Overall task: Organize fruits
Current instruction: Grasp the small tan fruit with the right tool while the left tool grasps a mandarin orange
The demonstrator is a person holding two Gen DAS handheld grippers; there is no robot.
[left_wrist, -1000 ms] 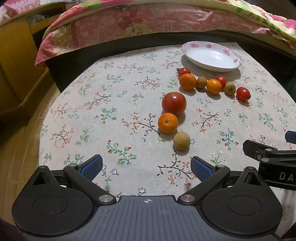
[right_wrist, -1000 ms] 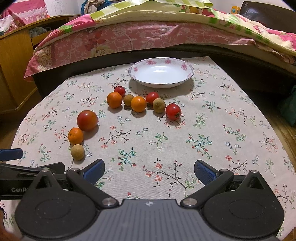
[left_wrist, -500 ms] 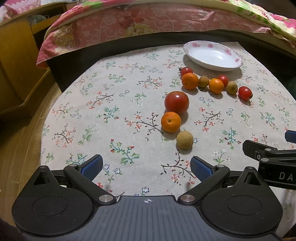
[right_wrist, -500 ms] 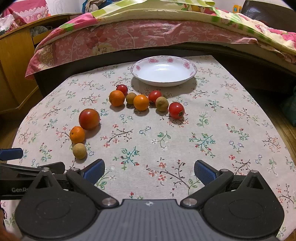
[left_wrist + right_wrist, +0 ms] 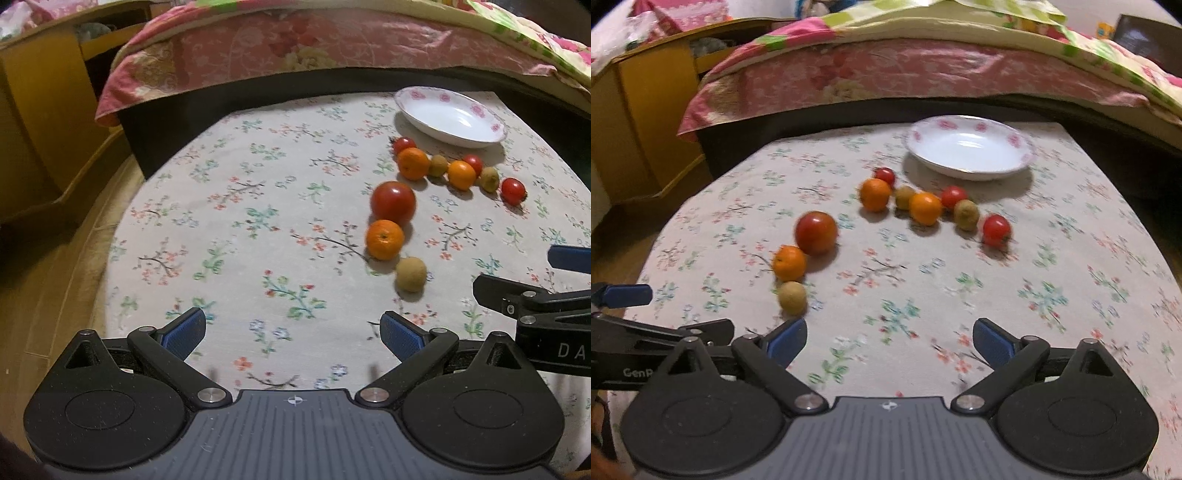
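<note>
A: White china, item one: bowl with pink flowers on the rim, far ahead of the right gripper, nothing in it.

B: Fruit count?

A: Ten pieces, all loose on the cloth. Row of seven just short of the bowl: cherry tomatoes, small oranges, brown round fruits. Nearer, ahead-left of the right gripper: big tomato, orange, brown fruit, close together in a line.

B: Progress?

A: By my reckoning, none yet; every piece is left to sort.

B: Grippers?

A: Right one: jaws wide, though they have just been closing a little, nothing between them. Left gripper: spread wide, empty, low over the cloth; the three-fruit line lies ahead and to its right.

B: Surface, room?

A: Floral tablecloth on a table. Beyond it a bed with a pink quilt; ahead-left, a yellow wooden cabinet.
</note>
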